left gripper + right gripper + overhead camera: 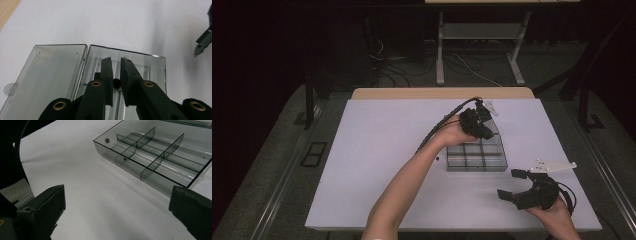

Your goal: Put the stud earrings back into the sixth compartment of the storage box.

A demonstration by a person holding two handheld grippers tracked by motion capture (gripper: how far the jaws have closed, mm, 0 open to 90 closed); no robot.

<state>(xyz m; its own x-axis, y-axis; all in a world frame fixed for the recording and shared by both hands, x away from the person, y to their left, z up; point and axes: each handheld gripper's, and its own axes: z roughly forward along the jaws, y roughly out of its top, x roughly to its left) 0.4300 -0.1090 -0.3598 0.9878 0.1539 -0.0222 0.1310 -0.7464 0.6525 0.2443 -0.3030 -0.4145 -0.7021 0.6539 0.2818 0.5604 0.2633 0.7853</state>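
Observation:
A smoky clear compartment box (pixel 477 164) lies open on the white table, right of centre. My left gripper (pixel 486 132) reaches down over its far compartments. In the left gripper view the jaws (pixel 115 58) stand close together over the box (pixel 155 65), shut on a small dark round piece (pixel 116 84). The box's lid (pixel 50 70) lies flat beside it. My right gripper (pixel 508 184) rests near the table's front right with its jaws wide apart and nothing between them. In the right gripper view (pixel 117 195) the divided box (pixel 130 170) lies ahead.
A tiny dark bead (pixel 437 159) lies on the table just left of the box, and another small piece (pixel 125 158) sits in a near compartment. The table's wooden far edge (pixel 442 93) is behind. A metal stand and cables are on the floor beyond.

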